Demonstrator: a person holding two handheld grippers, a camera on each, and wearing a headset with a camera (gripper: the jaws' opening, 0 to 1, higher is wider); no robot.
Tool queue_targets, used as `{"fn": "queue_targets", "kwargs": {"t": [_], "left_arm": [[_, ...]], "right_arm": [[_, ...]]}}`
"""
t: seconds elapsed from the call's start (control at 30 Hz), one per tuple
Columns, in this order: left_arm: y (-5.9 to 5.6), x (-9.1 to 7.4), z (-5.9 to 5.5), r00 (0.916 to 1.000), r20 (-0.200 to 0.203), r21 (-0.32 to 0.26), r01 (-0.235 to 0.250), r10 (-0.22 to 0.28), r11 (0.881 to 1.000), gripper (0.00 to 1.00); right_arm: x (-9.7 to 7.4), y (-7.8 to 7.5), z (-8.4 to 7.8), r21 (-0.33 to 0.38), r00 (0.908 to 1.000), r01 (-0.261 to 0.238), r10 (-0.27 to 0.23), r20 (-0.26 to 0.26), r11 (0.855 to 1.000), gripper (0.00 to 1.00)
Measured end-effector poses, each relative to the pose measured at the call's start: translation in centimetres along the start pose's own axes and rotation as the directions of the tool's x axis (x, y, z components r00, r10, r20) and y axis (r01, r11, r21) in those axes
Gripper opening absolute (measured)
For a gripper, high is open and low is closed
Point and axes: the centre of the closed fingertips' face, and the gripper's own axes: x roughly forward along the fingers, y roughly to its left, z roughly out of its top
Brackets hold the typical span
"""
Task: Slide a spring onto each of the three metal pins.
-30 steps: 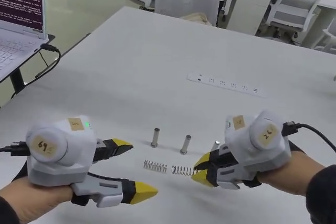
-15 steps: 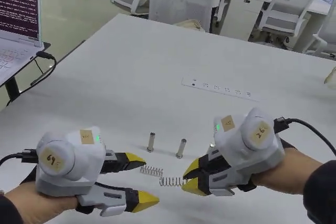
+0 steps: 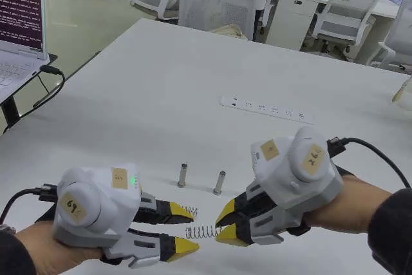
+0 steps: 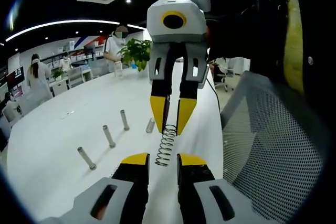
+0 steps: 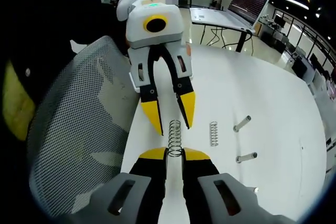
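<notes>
Right claw point(image 3: 225, 223), white body with black yellow-tipped jaws, is pinching one end of a thin coiled steel spring point(image 3: 203, 231). In the right gripper view the spring end sits squeezed between the two yellow tips with the jaws nearly together. The spring lies roughly level, low over the white bench point(image 3: 161, 94), and I cannot tell if it touches the surface. Its free end points at the left claw point(image 3: 182, 228), same build, whose jaws are spread wide. In the left gripper view the free end sits just between the left tips, not gripped. The two claws face each other nose to nose, close together, spring bridging the gap. A second coiled steel spring point(image 4: 150, 125) lies flat on the bench just beyond the held one, near the upper jaw of the left claw. Past it is a row of three short silver metal pins point(image 4: 108, 136), all upright, spaced apart, bare, no spring on any of them. In the head view two of the pins stand just behind the claws, between them. Farther back a long white power strip point(image 3: 267, 109) lies flat, well apart from the pins. At the far left — off the bench on a separate stand — is an open silver laptop point(image 3: 19, 11) with text on a dark screen. Both claws are hand-held, dark sleeves at the wrists.
</notes>
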Motion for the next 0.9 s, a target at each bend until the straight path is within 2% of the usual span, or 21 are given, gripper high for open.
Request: {"fn": "queue_targets", "kwargs": {"t": [0.23, 0.6, 0.9], "left_arm": [[-0.1, 0.1, -0.3, 0.9998, -0.02, 0.027, 0.003, -0.002, 1.0, 0.05], [0.0, 0.1, -0.4, 0.9995, -0.031, 0.041, 0.003, -0.001, 0.999, 0.03], [-0.1, 0.3, -0.1, 0.9998, -0.019, 0.053, 0.008, -0.007, 0.999, 0.02]], "right_arm": [[0.1, 0.1, 0.1, 0.003, 1.0, -0.006, 0.006, -0.004, 1.0, 0.08], [-0.5, 0.2, 1.3, -0.004, 0.9999, 0.005, -0.005, 0.011, 1.0, 0.08], [-0.8, 0.3, 2.6, -0.019, 0.9996, 0.008, -0.008, 0.026, 1.0, 0.08]]}}
